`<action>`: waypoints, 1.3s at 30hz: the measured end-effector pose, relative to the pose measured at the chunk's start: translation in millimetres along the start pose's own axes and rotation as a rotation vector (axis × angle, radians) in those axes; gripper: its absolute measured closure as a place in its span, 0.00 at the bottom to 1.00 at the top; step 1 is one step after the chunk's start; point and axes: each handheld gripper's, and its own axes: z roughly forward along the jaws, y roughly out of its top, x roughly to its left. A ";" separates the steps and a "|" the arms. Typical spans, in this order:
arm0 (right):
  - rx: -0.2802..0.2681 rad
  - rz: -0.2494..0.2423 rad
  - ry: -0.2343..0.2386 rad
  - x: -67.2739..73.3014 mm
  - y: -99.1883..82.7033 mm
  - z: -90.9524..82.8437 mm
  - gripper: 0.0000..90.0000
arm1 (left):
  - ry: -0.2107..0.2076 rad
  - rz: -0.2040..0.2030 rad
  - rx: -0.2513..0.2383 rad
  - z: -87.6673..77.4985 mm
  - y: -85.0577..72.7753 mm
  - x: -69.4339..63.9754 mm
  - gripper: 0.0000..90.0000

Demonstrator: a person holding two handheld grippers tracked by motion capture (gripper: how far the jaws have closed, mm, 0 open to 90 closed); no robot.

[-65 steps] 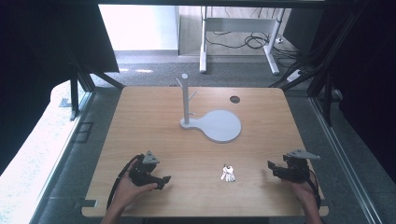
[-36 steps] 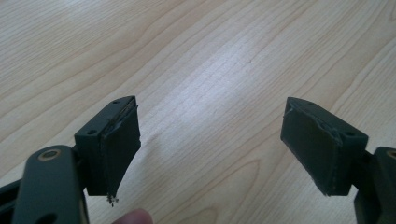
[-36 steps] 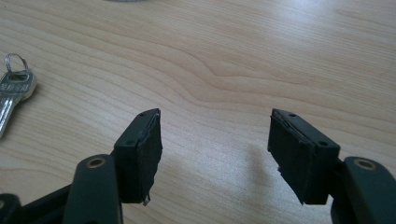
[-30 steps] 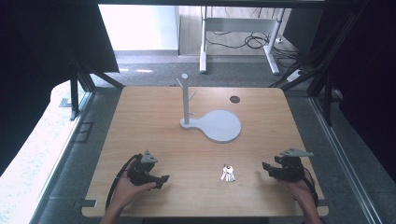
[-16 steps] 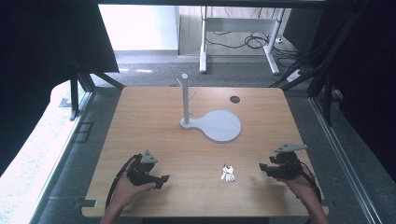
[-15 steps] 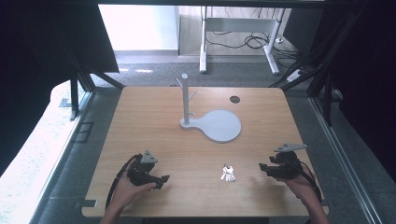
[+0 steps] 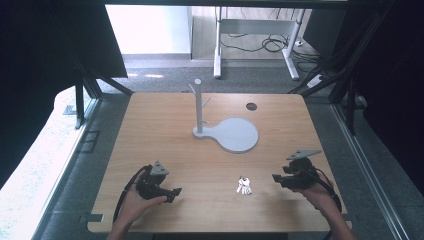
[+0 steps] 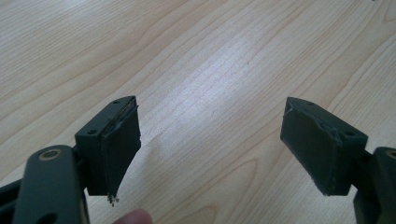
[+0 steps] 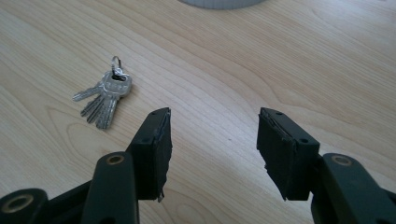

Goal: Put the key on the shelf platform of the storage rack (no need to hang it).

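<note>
Near the front edge of the table point(image 7: 150, 130), as the high view showed it, the right gripper point(image 7: 276, 178) had moved left from its place of two seconds before and now pointed at the bunch of keys point(image 7: 244, 186), which lay flat on the wood in front of the grey stand point(image 7: 226, 131), near the gripper but apart from it. At the near left, the left gripper point(image 7: 175, 192) had kept its place and rested on the table. From the left gripper view, its jaws stood wide apart over bare wood, nothing between them. From the right gripper view, the jaws had just been closing partway yet remained open and empty, with the keys point(image 9: 104, 95) lying beyond and to the left of them. Judged from this, the reach for the keys had begun, and the grasp was not yet made.
</note>
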 end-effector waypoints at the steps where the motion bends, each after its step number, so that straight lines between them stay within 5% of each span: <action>1: 0.003 -0.004 0.003 1.5 1.7 0.9 0.51 | 0.001 0.000 0.001 0.2 -0.1 0.1 0.23; 39: 0.152 -0.132 0.107 48.1 36.1 35.6 0.53 | 0.002 0.010 -0.009 1.7 0.5 -1.4 0.23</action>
